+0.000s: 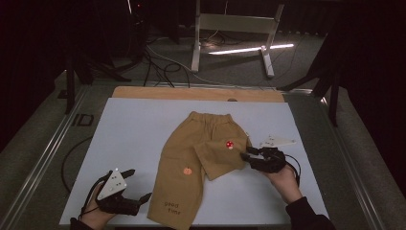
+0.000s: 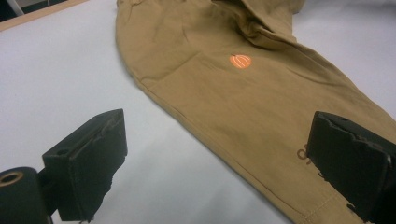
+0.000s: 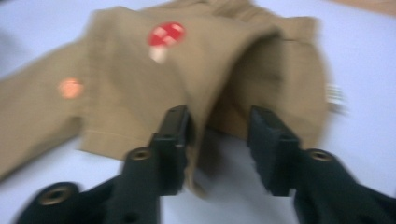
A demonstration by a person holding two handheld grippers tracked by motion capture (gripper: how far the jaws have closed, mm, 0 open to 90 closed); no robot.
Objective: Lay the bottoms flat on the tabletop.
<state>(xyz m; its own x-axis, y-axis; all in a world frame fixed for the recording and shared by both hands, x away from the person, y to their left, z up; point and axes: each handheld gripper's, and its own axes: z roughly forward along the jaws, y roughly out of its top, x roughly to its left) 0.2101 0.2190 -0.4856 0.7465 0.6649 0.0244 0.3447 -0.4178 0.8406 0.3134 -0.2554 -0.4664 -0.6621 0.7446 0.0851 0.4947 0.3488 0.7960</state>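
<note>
Tan children's shorts (image 1: 201, 153) lie on the white mat (image 1: 134, 129), waistband far, one leg stretched toward the near edge. A red mushroom patch (image 1: 230, 144) and an orange pumpkin patch (image 1: 187, 170) show on them. My right gripper (image 1: 245, 153) is at the right leg's hem. In the right gripper view its jaws (image 3: 219, 114) stand apart, with the folded hem (image 3: 201, 140) hanging beside the left jaw, unpinched. My left gripper (image 1: 139, 184) rests at the near left beside the long leg. In its own view its jaws (image 2: 217, 121) stand wide apart over the shorts (image 2: 224, 93).
The mat covers a wooden table whose bare far strip (image 1: 191, 92) shows behind it. Metal rails run along both sides. Beyond the table, cables (image 1: 158, 62) and a white frame stand (image 1: 230, 28) sit on the dark floor.
</note>
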